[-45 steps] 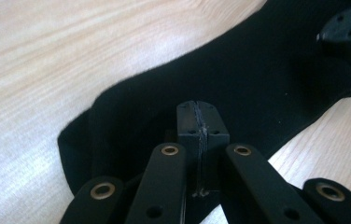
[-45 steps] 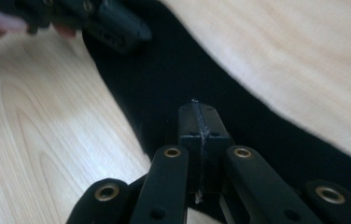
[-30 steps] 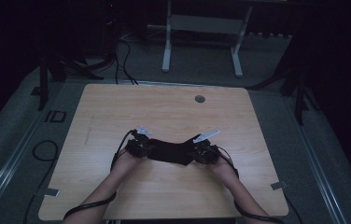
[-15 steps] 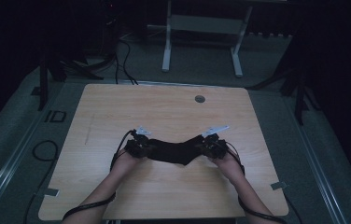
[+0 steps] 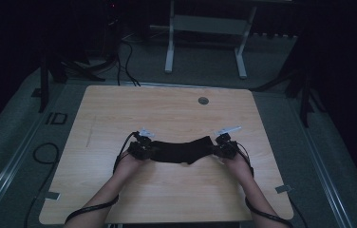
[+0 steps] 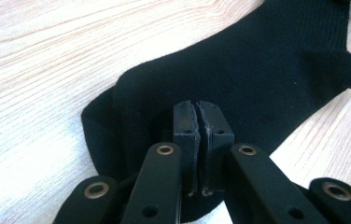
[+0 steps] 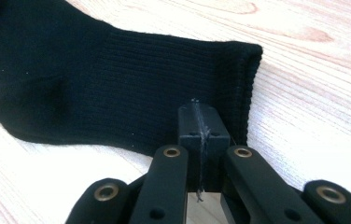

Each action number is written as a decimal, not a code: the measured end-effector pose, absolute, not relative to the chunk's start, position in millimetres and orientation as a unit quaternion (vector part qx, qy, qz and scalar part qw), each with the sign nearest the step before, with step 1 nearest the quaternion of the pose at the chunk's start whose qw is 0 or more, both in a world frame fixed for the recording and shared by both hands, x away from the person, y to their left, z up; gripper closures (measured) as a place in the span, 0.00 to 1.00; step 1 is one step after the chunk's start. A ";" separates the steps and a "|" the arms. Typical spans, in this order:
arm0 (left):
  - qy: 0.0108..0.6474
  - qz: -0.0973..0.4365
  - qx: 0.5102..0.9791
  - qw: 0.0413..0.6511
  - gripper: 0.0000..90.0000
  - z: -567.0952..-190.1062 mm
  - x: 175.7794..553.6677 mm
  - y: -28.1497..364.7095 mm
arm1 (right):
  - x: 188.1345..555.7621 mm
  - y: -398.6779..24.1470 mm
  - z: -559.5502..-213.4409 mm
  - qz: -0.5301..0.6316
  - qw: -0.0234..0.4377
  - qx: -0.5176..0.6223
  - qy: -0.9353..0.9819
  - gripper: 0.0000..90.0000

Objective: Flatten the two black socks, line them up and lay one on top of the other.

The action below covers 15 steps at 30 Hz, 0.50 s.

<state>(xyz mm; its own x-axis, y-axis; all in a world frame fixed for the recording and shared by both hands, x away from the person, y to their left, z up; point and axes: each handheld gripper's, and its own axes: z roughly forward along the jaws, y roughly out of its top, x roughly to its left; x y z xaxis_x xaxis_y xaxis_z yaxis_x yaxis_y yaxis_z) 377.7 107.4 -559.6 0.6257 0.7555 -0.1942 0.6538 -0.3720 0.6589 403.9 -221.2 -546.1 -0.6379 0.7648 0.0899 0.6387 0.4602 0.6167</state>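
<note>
A black sock lies stretched flat across the near half of a light wooden table, its length running from side to side between two hand-held tools. The left tool pinches the sock's toe end: in the left gripper view its jaws are pressed together on a fold of the dark knit, with the foot of the sock spreading away beyond them toward the heel. The right tool pinches the opposite end, the ribbed cuff (its edge sits just to one side of the jaws), and here too the jaws are pressed together on the fabric, with a loose thread caught in the seam between them. The sock's heel bulges toward the person's side of the table, nearer the right tool than the left. Both forearms come in from the near edge, a black cable trailing from each tool. A small round grommet is set into the table top toward the far edge, well apart from the sock. Beyond the table, a white metal stand rests on the dark floor.
</note>
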 end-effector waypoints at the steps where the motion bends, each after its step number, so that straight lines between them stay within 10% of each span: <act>1: 0.423 0.065 0.822 0.375 0.95 -557.9 376.7 107.9 | 403.9 -220.9 -545.5 0.317 0.099 0.411 0.849 0.96; 15: 0.350 0.100 0.836 0.411 0.58 -537.0 349.5 113.3 | 391.0 -231.7 -519.9 0.370 0.106 0.375 0.843 0.36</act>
